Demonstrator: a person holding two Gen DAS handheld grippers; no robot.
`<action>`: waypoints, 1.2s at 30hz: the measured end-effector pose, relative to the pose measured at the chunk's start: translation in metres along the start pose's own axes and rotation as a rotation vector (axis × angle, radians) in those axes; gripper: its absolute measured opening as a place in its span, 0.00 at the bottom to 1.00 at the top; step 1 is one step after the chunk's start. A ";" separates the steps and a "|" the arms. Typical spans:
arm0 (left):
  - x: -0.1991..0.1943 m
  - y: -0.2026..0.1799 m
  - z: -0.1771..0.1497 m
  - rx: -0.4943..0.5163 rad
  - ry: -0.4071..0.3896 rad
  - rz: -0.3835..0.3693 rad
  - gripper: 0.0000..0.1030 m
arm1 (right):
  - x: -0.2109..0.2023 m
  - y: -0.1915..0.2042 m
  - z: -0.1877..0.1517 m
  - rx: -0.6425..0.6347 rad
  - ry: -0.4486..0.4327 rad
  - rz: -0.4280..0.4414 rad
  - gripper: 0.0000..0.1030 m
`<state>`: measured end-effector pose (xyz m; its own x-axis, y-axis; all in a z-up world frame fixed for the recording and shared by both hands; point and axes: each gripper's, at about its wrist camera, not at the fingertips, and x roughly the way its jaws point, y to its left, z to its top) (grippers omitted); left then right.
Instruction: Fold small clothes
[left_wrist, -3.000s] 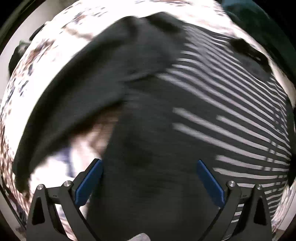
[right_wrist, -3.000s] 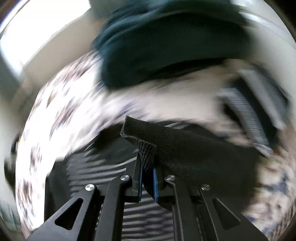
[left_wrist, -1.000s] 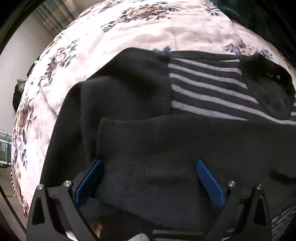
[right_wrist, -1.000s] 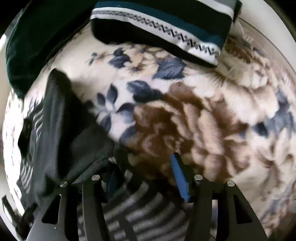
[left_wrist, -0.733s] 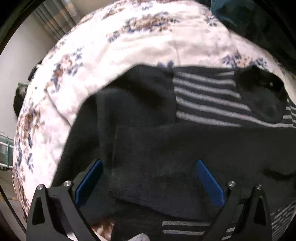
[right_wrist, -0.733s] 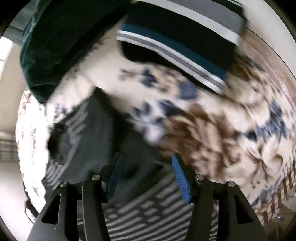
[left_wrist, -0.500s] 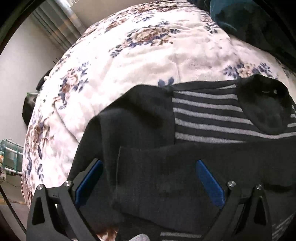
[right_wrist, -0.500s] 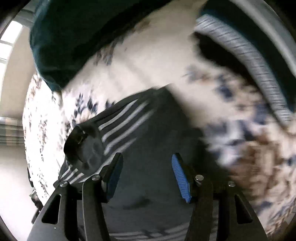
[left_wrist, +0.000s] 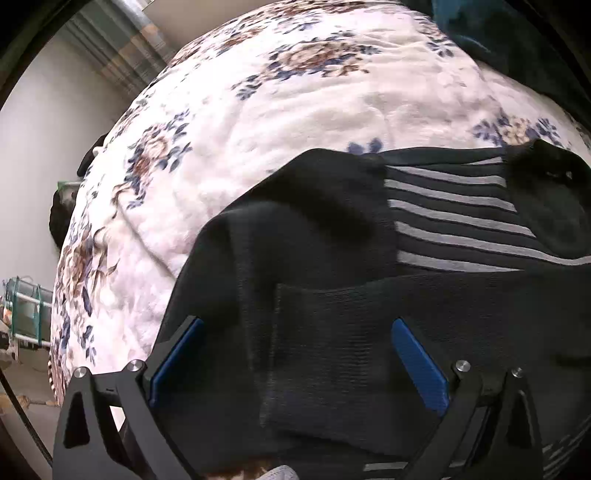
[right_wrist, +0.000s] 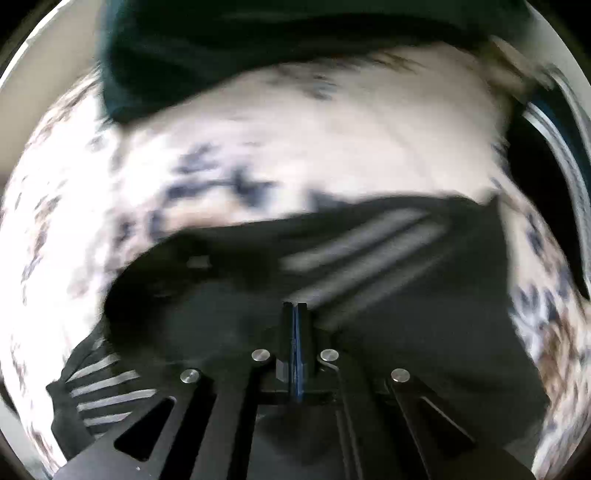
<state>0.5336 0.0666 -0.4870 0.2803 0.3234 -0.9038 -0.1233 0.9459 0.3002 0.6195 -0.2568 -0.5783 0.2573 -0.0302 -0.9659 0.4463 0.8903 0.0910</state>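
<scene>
The fingers of the left gripper (left_wrist: 295, 365) are spread wide above a folded black sleeve of the striped sweater (left_wrist: 454, 218). Those of the right gripper (right_wrist: 294, 317) are pressed together, with nothing seen between them. The sweater is laid on a floral blanket (left_wrist: 295, 107).

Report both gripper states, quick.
Left gripper: open, holding nothing, above the black striped garment.
Right gripper: closed, no cloth visibly pinched; the view is blurred.
</scene>
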 end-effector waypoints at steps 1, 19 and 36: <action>0.000 0.003 0.000 -0.007 0.004 -0.003 1.00 | 0.002 0.013 0.000 -0.070 0.011 0.011 0.00; -0.032 0.136 -0.091 -0.383 0.124 -0.022 1.00 | -0.066 -0.131 -0.141 0.073 0.175 0.200 0.47; 0.014 0.275 -0.331 -1.394 0.294 -0.355 1.00 | -0.072 -0.025 -0.200 -0.126 0.215 0.085 0.48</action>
<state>0.1890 0.3218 -0.5181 0.3130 -0.0941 -0.9451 -0.9378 0.1267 -0.3232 0.4185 -0.1864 -0.5591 0.0953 0.1320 -0.9867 0.3167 0.9357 0.1557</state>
